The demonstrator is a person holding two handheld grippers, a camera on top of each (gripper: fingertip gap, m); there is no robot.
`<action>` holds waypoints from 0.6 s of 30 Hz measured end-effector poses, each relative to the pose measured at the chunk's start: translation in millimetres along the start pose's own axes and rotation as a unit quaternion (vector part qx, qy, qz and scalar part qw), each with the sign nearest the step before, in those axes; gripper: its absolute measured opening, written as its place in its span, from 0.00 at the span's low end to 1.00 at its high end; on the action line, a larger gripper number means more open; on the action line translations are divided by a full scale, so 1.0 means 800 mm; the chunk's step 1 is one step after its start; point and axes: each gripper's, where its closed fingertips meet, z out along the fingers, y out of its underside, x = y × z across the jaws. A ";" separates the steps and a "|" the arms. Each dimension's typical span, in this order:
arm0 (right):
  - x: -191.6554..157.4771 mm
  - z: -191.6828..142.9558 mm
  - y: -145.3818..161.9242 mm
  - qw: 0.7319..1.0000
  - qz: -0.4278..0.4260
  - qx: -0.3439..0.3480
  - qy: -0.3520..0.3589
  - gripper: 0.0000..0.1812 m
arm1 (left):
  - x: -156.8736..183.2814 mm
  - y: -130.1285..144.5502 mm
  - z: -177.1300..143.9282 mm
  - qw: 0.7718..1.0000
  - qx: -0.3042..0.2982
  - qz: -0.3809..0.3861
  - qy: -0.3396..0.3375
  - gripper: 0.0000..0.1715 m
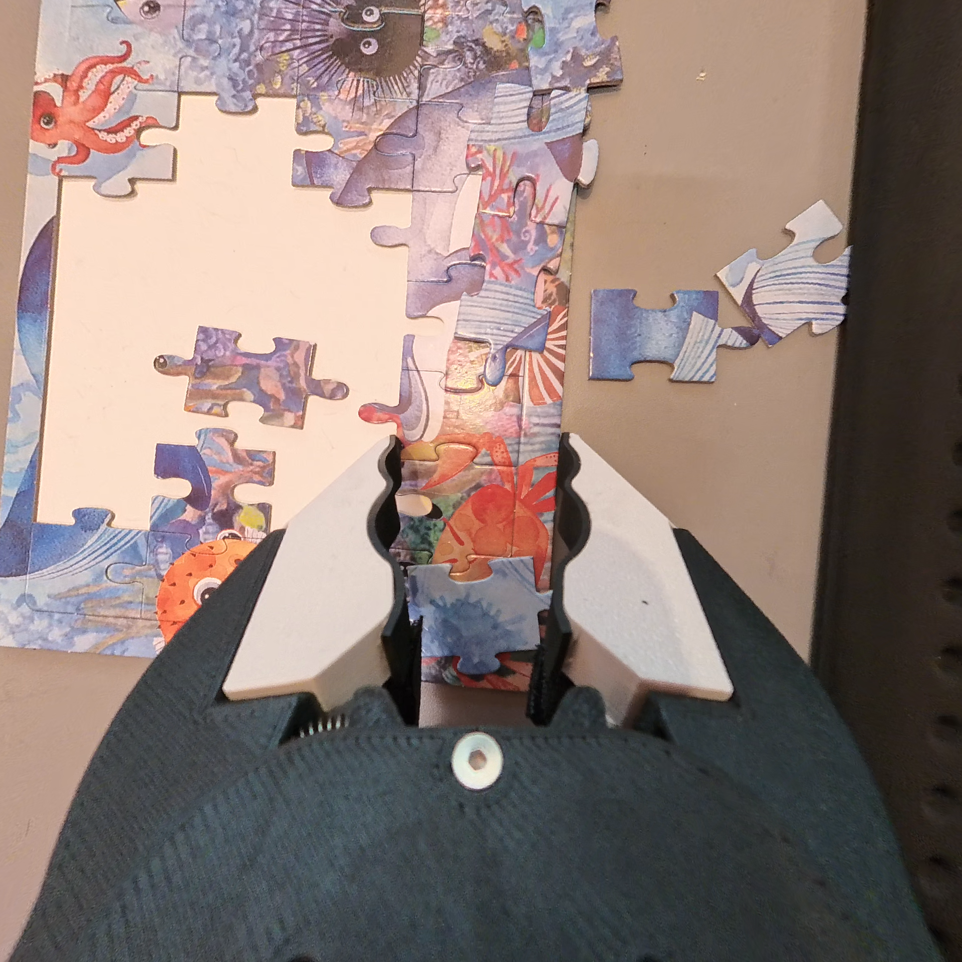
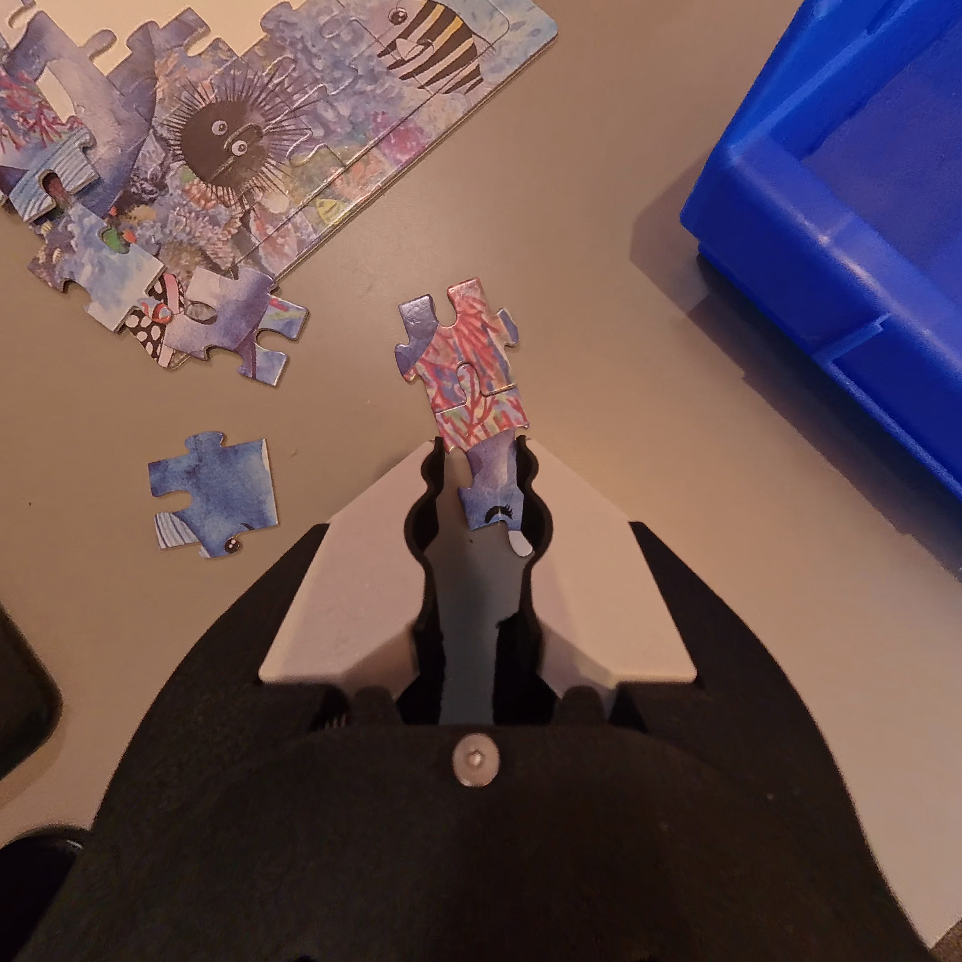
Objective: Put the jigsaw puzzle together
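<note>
Left tongs (image 1: 481,526), white fingers with wavy black pads, gripping light-blue cardboard piece (image 1: 481,622) over glossy puzzle (image 1: 500,364) edge. Right tongs (image 2: 481,484) pinching knobbed coral-patterned strip (image 2: 466,385) above smooth tan table (image 2: 572,260). Loose blue piece (image 2: 216,492) lying nearby; blue plastic bin (image 2: 833,208) sitting beyond.

The jigsaw puzzle (image 1: 333,62) is only partly done: an ocean picture with a red octopus (image 1: 83,112), a spiky black urchin (image 1: 364,47) and an orange crab (image 1: 489,515), laid flat on the tan table. A big bare gap (image 1: 234,250) is left in the middle, with two loose pieces (image 1: 244,380) dropped inside it. Two more blue pieces (image 1: 656,336) are scattered just off the right edge. A light blue piece (image 1: 479,619) is seen over the near edge. Elsewhere, a coral-pink joined strip (image 2: 468,375) and a blue whale-eye piece (image 2: 213,494) are lying apart.
</note>
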 end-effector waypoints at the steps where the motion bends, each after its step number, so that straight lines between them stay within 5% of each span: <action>1: -0.001 0.000 0.000 1.000 0.000 0.001 0.001 0.14 | 0.000 0.000 0.000 1.000 0.000 0.000 0.000 0.34; 18: -0.002 -0.023 0.000 0.999 0.008 0.017 0.028 0.14 | 0.000 0.002 -0.001 1.000 -0.006 0.000 0.000 0.34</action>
